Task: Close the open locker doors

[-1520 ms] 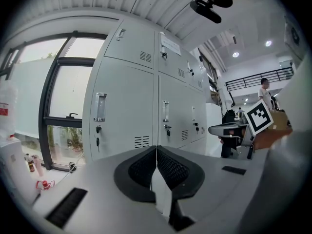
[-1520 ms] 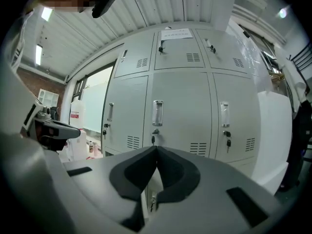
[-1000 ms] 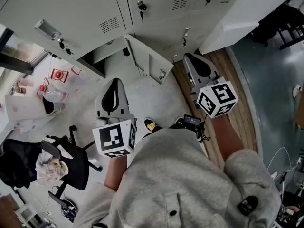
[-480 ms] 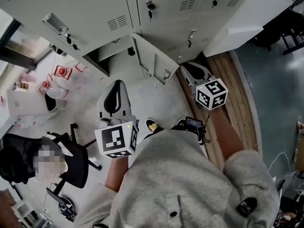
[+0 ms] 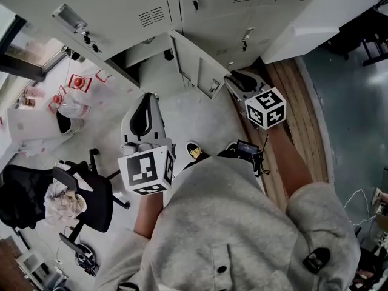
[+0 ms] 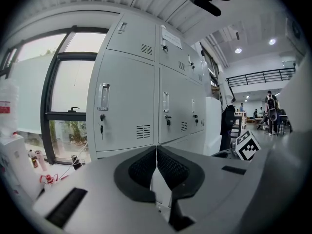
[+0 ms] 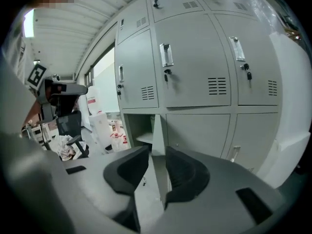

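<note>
Nearest me, the left gripper (image 6: 156, 155) has its jaws together, pads meeting at the tips with nothing between them. In the head view it (image 5: 145, 102) hangs over the pale floor (image 5: 194, 120), well short of the lockers.

The right gripper (image 7: 156, 165) sits lower and further forward, and its jaws have just been opening: they now stand apart. The free edge of the open locker door (image 7: 157, 130) lines up in the gap, though I can't tell whether it is actually in between the pads or just beyond them; neither pad presses on it. From above, that gripper (image 5: 235, 79) is just beside the door's outer end.

The door (image 5: 197, 62) belongs to the bottom row and stands swung well out from the locker bank (image 5: 121, 11), edge-on to the right gripper. Its open compartment (image 5: 148, 65) is just left of it, dark inside.

Off to the left, an office chair (image 5: 85, 202) stands on the floor.
</note>
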Demonstrator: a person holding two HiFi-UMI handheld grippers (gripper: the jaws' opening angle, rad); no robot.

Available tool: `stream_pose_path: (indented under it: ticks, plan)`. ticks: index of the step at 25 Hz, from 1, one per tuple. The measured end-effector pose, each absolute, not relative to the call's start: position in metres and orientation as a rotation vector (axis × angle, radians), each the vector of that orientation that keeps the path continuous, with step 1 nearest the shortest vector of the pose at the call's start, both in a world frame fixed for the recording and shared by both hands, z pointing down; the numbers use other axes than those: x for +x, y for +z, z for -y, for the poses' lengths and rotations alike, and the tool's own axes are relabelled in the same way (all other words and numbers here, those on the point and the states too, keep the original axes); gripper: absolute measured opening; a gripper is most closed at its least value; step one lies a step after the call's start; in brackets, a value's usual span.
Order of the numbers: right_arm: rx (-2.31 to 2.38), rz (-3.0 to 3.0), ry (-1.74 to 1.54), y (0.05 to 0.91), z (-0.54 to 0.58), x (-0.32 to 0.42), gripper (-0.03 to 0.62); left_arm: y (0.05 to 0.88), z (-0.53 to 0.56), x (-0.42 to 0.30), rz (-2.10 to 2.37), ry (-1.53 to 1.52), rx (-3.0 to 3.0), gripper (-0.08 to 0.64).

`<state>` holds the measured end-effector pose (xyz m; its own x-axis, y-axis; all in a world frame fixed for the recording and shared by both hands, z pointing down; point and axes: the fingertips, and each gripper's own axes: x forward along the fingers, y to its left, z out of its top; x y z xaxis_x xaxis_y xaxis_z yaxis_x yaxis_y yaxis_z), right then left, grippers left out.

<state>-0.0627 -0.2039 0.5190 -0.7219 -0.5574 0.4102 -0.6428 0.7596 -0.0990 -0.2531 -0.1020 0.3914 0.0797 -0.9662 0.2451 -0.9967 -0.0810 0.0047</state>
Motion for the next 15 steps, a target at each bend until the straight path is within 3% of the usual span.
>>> stream_pose_path:
  ticks: [15]
  plan:
    - [0.850,2.607,0.321,0.522,0.182,-0.092,0.101,0.394,0.091,-0.275,2.055,0.256,2.120,0.012]
